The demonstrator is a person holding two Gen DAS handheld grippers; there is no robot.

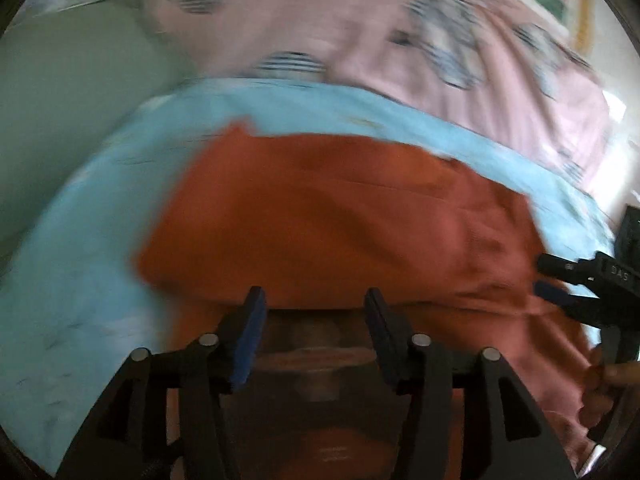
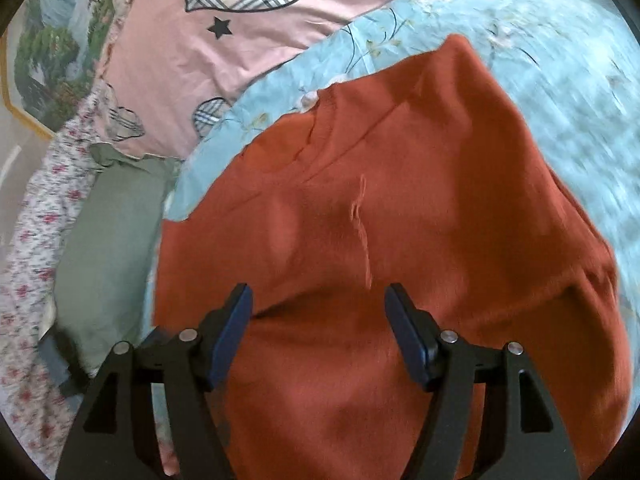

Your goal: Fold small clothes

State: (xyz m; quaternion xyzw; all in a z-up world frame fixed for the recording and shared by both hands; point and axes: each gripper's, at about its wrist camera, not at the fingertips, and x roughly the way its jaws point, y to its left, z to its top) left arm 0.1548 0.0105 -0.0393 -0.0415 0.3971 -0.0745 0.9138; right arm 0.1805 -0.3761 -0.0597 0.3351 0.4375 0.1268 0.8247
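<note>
Lying across a light blue sheet (image 1: 92, 240) on the bed, the rust-orange garment (image 1: 328, 216) looks spread out and partly squared, so the fold seems under way rather than finished. At the left, the left tongs (image 1: 316, 312) hover just over the garment's near edge, their pads spread and holding nothing. At the right, the right tongs (image 2: 320, 320) are likewise spread above the middle of the cloth, empty. In the left view the right tongs appear at the garment's right border. Next, I judge, each pair must close on an edge and carry it over evenly.
</note>
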